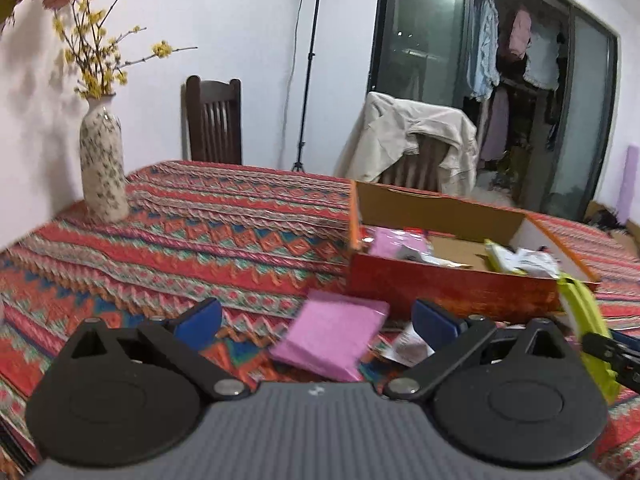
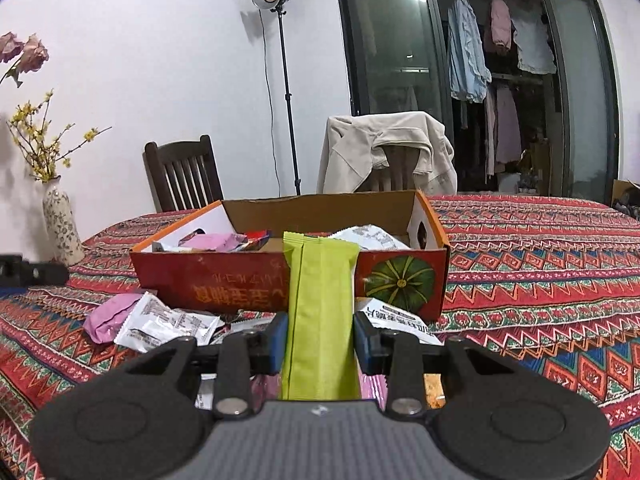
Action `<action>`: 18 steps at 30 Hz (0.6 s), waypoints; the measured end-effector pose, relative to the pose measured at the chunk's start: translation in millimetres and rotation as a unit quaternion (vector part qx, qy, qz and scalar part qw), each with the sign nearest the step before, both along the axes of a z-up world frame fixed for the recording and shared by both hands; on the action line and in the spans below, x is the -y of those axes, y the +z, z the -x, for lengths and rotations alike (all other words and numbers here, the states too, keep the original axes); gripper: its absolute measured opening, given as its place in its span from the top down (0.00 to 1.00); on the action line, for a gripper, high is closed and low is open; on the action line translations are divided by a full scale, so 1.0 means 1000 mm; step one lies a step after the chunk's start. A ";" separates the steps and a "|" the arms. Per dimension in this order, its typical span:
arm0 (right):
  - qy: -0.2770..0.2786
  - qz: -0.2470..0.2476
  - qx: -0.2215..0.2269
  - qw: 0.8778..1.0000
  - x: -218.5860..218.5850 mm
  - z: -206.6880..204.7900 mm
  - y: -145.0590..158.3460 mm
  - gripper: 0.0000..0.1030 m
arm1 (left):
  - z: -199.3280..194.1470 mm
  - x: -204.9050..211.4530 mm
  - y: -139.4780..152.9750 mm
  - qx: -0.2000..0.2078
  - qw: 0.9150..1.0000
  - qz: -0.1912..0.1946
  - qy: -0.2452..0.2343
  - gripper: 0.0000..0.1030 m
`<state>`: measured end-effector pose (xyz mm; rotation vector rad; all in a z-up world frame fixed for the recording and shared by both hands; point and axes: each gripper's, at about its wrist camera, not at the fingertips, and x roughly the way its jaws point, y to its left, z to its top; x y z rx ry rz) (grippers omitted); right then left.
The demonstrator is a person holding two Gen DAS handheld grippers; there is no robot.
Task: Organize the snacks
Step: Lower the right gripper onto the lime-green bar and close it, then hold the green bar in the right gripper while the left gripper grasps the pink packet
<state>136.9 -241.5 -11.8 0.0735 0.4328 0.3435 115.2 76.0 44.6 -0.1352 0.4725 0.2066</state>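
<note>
My right gripper (image 2: 320,338) is shut on a lime-green snack packet (image 2: 322,304), which stands upright between the blue pads just in front of the red cardboard box (image 2: 224,280). The same green packet (image 1: 588,332) shows at the right edge of the left wrist view. The box (image 1: 452,292) holds several packets, among them a pink one (image 2: 212,242) and a white one (image 2: 368,238). My left gripper (image 1: 316,320) is open above a loose pink packet (image 1: 334,338) lying on the tablecloth. More loose packets, pink (image 2: 108,316) and white (image 2: 164,322), lie left of the box front.
A patterned red tablecloth (image 2: 540,280) covers the table. A flowered vase (image 1: 102,160) with yellow branches stands at the far left. Behind the table are a dark wooden chair (image 2: 184,172), a chair draped with a beige jacket (image 2: 388,152) and a lamp stand (image 2: 286,92).
</note>
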 end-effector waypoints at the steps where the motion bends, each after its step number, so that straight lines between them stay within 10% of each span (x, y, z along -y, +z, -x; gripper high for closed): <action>1: -0.001 0.000 0.000 1.000 0.001 0.000 0.000 0.68 | -0.006 -0.003 0.000 -0.009 1.000 -0.003 0.004 0.00; 18: -0.011 0.001 -0.003 1.000 0.002 -0.001 -0.004 0.67 | -0.072 -0.015 -0.050 -0.102 0.994 0.021 -0.023 0.00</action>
